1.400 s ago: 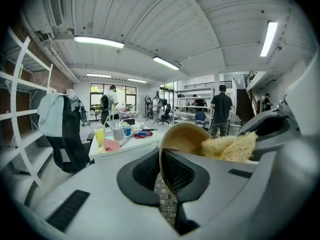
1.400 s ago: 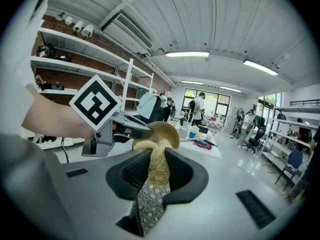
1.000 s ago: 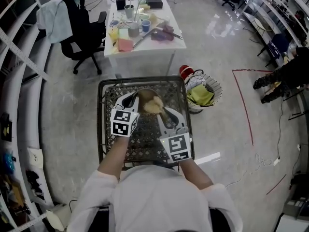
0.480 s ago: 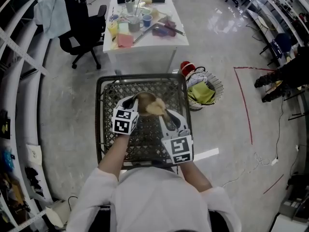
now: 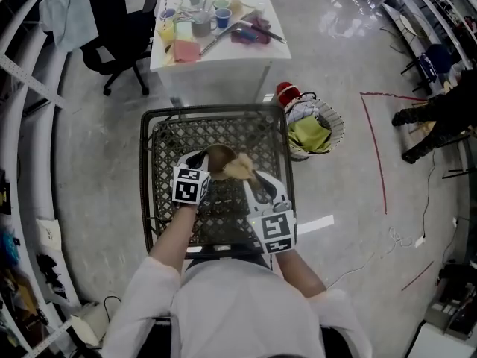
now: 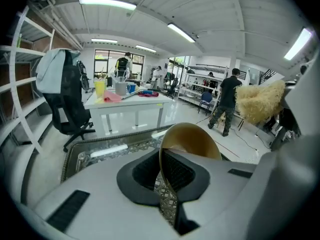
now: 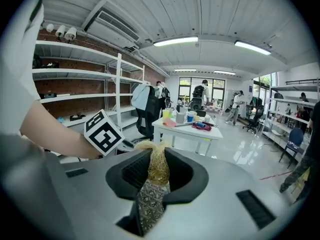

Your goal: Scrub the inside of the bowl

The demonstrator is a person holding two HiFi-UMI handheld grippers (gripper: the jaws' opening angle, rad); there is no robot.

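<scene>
A brown bowl (image 5: 218, 157) is held above the dark lattice table (image 5: 168, 136), tilted on edge, with my left gripper (image 5: 205, 160) shut on its rim. In the left gripper view the bowl (image 6: 192, 139) rises from between the jaws, its rim pinched there. My right gripper (image 5: 252, 177) is shut on a pale straw-coloured scrubber (image 5: 238, 166) that sits against the bowl's right side. The right gripper view has the scrubber (image 7: 156, 163) clamped between the jaws. The same scrubber (image 6: 260, 100) shows at the right of the left gripper view.
Behind the lattice table stands a white table (image 5: 216, 54) with cups, cloths and tools. A wire bin (image 5: 313, 140) with yellow-green cloth sits to the right, a red object (image 5: 287, 93) beside it. A black office chair (image 5: 115, 32) is at the far left. Red tape (image 5: 376, 162) marks the floor.
Both grippers have sunk toward the lattice table with the bowl and scrubber still held. The head view has shifted so the white table sits higher in the picture.
</scene>
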